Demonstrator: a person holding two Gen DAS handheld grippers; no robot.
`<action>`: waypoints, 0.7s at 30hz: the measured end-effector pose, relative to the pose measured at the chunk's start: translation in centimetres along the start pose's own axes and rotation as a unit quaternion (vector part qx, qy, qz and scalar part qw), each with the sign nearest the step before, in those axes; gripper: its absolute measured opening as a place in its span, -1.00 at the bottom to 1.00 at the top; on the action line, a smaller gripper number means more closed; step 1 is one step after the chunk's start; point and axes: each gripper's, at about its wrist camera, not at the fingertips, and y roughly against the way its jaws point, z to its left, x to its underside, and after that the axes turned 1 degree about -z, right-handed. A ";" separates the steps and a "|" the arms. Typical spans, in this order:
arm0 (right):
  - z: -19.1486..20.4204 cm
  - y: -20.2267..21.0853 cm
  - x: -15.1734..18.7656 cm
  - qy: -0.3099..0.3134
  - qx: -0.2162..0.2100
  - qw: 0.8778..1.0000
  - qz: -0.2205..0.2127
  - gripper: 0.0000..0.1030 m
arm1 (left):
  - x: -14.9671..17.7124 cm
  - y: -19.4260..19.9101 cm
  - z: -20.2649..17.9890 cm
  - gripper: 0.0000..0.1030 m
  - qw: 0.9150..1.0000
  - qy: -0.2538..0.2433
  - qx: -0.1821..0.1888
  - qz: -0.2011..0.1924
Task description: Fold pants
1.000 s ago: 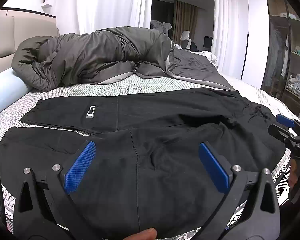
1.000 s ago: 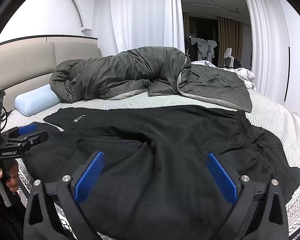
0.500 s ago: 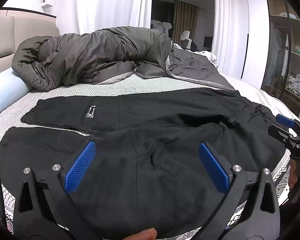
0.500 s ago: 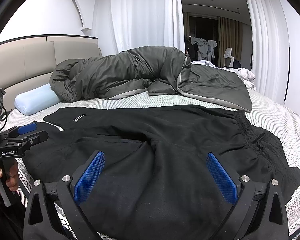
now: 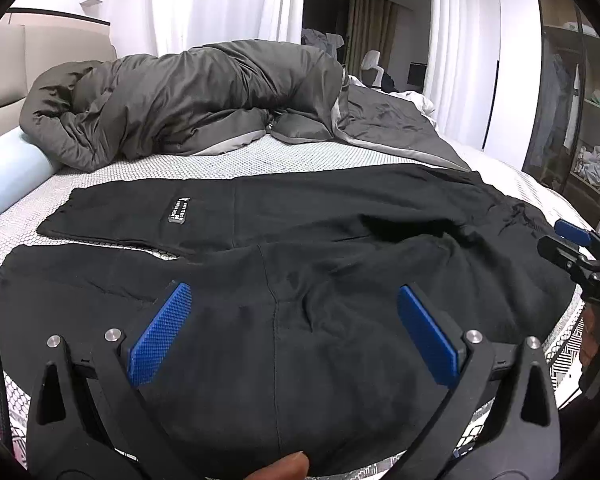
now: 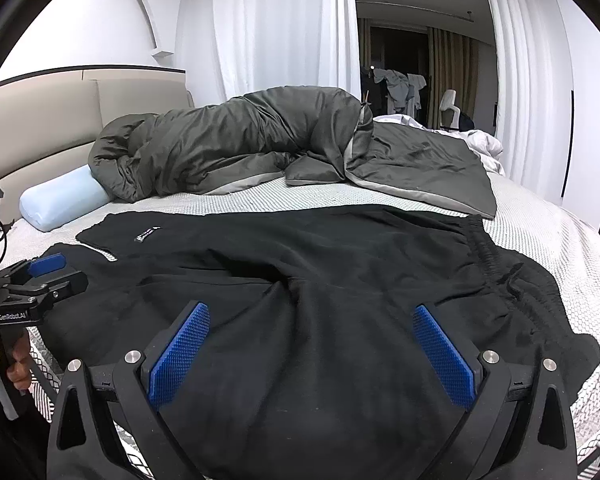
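On bed [image 5: 260,156], one pants [image 5: 340,264] (unfolded), two tongs

Beige padded headboard [image 6: 80,120] at left; white floor-length curtains [image 6: 268,40] behind bed; open wardrobe shelving [image 5: 580,120] (right side); white walls.

I count one pair of black pants [image 5: 320,280] on the one bed [image 5: 228,160], with two legs and one small label [image 5: 179,210]. One grey duvet [image 5: 196,96] is heaped behind, beside one pale blue pillow [image 6: 62,200]. I hold two grippers, left [image 5: 292,332] and right [image 6: 312,354], each with two blue pads [image 6: 179,356].
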 end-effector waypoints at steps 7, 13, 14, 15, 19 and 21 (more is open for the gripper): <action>-2.5 -0.6 -0.5 0.005 0.045 0.997 0.065 1.00 | -0.4 0.0 3.0 0.99 0.999 0.037 -0.009 0.021; -8.9 2.1 -1.4 -0.032 0.072 0.996 0.036 1.00 | -1.7 3.1 8.8 0.99 0.995 0.071 -0.074 0.002; -9.9 2.7 -1.4 -0.037 0.079 0.996 0.032 1.00 | -1.8 3.5 9.6 0.99 0.994 0.070 -0.084 0.002; -10.7 3.2 -1.4 -0.041 0.083 0.995 0.028 1.00 | -1.7 4.0 10.6 0.99 0.993 0.068 -0.095 0.005; -13.5 4.6 -0.9 -0.060 0.092 0.994 0.028 1.00 | -0.8 6.0 15.3 0.99 0.986 0.102 -0.128 0.022; -15.2 5.5 -0.1 -0.089 0.081 0.992 0.028 1.00 | 0.0 6.7 17.7 0.99 0.982 0.142 -0.122 0.033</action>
